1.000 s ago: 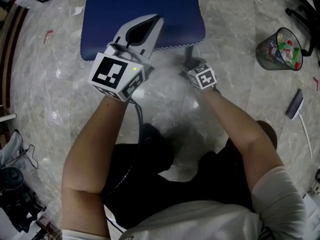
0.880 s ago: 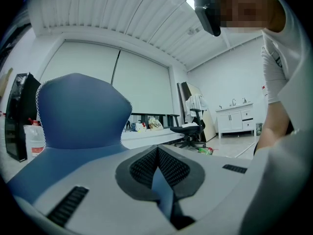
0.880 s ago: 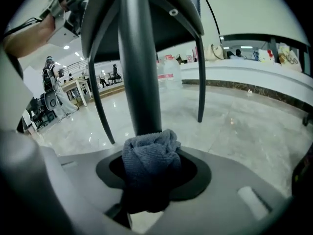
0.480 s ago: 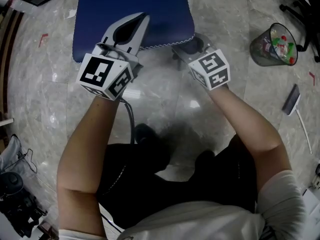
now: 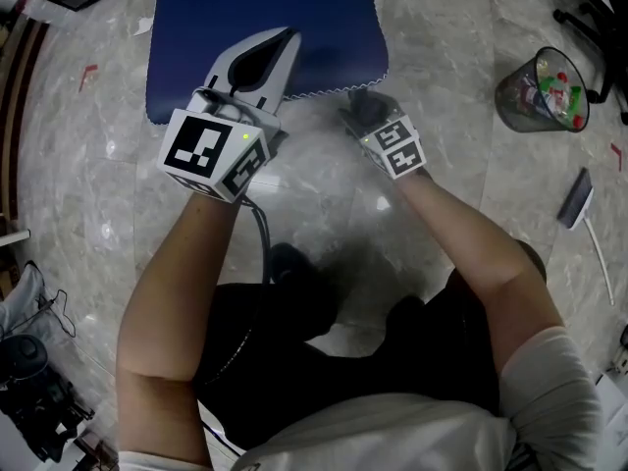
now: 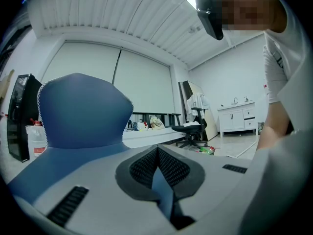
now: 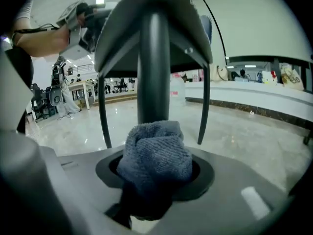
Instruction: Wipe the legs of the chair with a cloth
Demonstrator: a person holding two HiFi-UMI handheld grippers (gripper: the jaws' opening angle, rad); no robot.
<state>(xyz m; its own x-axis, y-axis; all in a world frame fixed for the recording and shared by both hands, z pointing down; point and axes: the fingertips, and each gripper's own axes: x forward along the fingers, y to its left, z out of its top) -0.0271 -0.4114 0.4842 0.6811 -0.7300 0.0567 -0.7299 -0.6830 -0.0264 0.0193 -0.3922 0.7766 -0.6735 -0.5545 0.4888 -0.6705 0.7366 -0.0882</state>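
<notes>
The blue chair seat (image 5: 294, 18) fills the top of the head view. My left gripper (image 5: 278, 45) reaches onto its front edge and is shut on a thin fold of the blue seat (image 6: 161, 185); the blue chair back (image 6: 83, 111) rises behind. Under the seat's right corner, my right gripper (image 5: 361, 104) is shut on a bunched grey cloth (image 7: 156, 151). The cloth presses against the near dark chair leg (image 7: 153, 67), just in front of the jaws. Two thinner legs (image 7: 102, 111) stand farther back. In the head view the cloth and leg are mostly hidden by the gripper.
A wire waste bin (image 5: 545, 91) with rubbish stands on the marble floor at the right. A long-handled dustpan (image 5: 579, 204) lies below it. Black equipment and cables (image 5: 29, 381) sit at the lower left. An office chair base (image 5: 589, 8) shows at the top right.
The right gripper with the cloth rose toward the seat half a second ago and has come back down along the leg. The left gripper has stayed on the seat edge.
</notes>
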